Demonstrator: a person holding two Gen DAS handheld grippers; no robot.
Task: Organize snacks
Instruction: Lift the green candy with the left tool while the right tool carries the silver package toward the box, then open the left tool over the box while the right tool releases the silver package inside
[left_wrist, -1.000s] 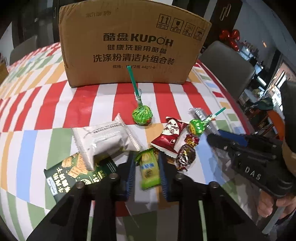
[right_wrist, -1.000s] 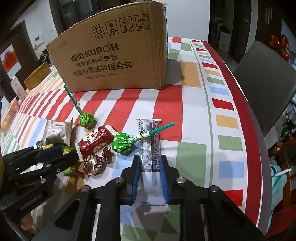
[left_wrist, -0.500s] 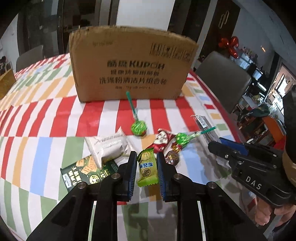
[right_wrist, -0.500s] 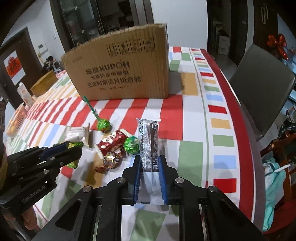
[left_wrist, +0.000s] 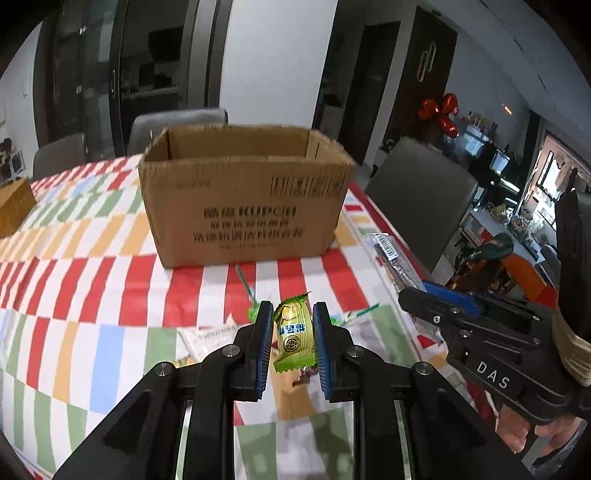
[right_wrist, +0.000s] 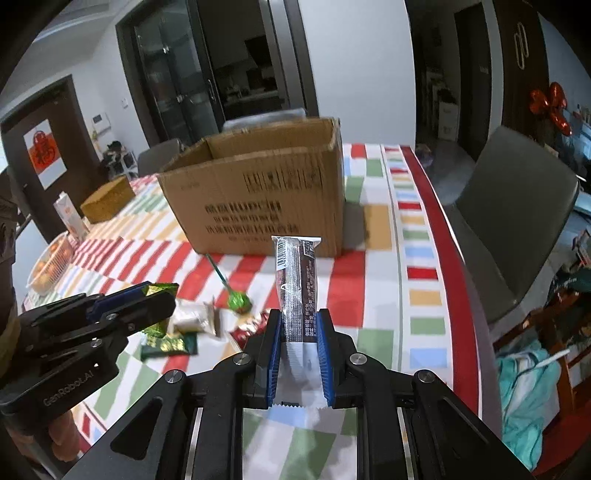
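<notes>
Holding, left: the left gripper is closed narrowly on a green-wrapped candy, which is lifted above the striped tabletop, short of the cardboard box.
Holding, right: the right gripper is clamped on the lower part of a dark snack bar, which stands upright with most of its length above the jaws.
Box: it is open at the top and stands toward the far edge of the tabletop; its contents cannot be seen.
Candy handling: it is judged light and slightly soft, with a slick, crinkly wrapper; the plump middle is gripped, which seems the right place, since the twisted ends would slide out.
Bar handling: it is judged light and fairly stiff but likely brittle inside its glossy film; a firmer hold nearer mid-length would reduce swaying, and hard squeezing should be avoided.
Count, held: one candy and one bar are carried, one per gripper.
Count, lollipops: one green lollipop is clearly seen in the right wrist view; a second stick is hinted at in the left wrist view but is blurred.
Count, loose packets: one white packet, one dark green packet and one red wrapper are seen near the middle of the tabletop, in front of the box; smaller sweets cannot be counted.
Count, boxes: one cardboard box is present.
</notes>
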